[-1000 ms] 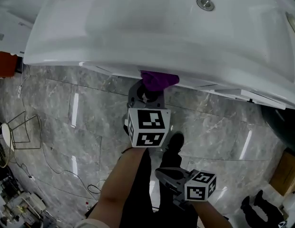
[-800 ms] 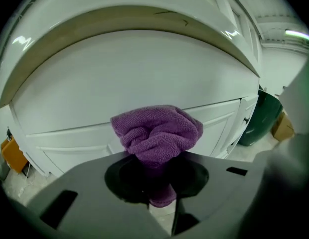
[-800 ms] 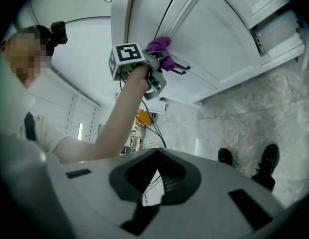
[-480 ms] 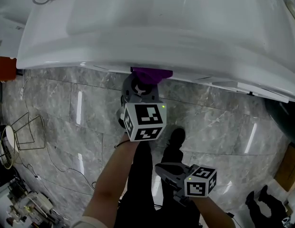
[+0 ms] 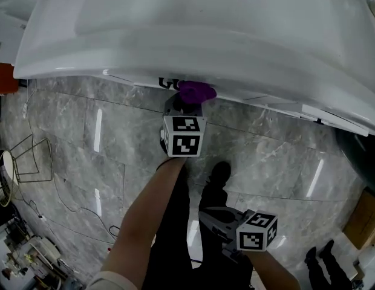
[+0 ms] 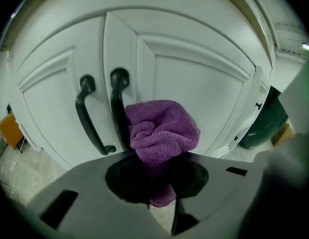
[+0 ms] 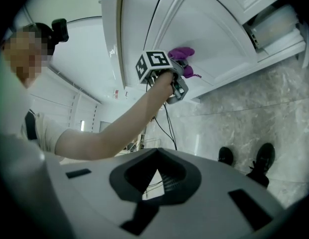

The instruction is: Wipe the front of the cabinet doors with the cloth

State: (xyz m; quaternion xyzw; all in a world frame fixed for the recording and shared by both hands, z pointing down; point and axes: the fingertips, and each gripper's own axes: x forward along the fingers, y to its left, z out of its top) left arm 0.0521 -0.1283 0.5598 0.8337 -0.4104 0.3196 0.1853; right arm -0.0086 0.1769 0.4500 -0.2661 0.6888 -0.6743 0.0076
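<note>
in the left tongs view, the 2 white cabinet doors [image 6: 194,93] fill the frame, with 2 dark handles [image 6: 89,121] side by side where the doors meet. just right of the handles sits the purple cloth [image 6: 162,131], bunched into a ball. its tail runs down between the left tongs [image 6: 157,183], which are clamped narrow on it. the ball looks pressed against the left edge of the right door, close under the white basin [image 5: 205,29] seen in the head view. i cannot tell how firmly it bears. farther right, a dark green bin [image 6: 266,126] stands beside the cabinet. the right tongs [image 7: 151,180] hang low, well apart from the doors and near the person's shoes, drawn nearly together with nothing in them.

the step in hand is, i judge, a wiping pass on the right door. to do it well, keep the ball firm on the panel and sweep in overlapping rows. follow the raised moulding so its grooves get wiped too. work round the 2 handles, not over them, since the cloth could snag there and pull out of the tongs. a looser, wider bunch would cover more per stroke.
</note>
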